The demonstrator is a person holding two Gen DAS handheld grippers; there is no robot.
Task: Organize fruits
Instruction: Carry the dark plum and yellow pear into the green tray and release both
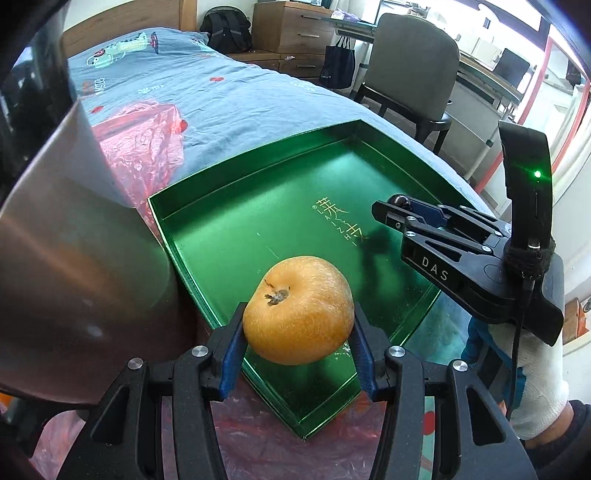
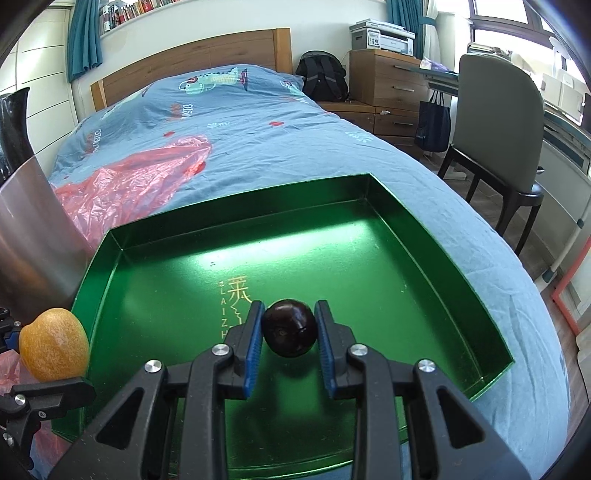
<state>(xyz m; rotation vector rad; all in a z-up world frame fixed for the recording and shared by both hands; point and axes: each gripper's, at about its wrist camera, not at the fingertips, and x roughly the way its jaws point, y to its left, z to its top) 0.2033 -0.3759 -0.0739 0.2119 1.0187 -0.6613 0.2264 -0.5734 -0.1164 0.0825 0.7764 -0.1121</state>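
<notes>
Hiding tray point(image 1: 229, 206) floor: orange fruit point(image 1: 297, 310)

bedroom at home, made bed point(image 2: 240, 122) (cartoon bedding), wooden dresser point(image 2: 388, 81), bookshelf point(image 2: 125, 11)

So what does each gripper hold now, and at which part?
The left gripper clamps the round orange-yellow fruit by its sides; the right gripper clamps the small dark round fruit by its sides.

Green tray point(image 2: 424, 236), red bag point(image 2: 140, 177) on bed point(image 2: 258, 122)
</notes>
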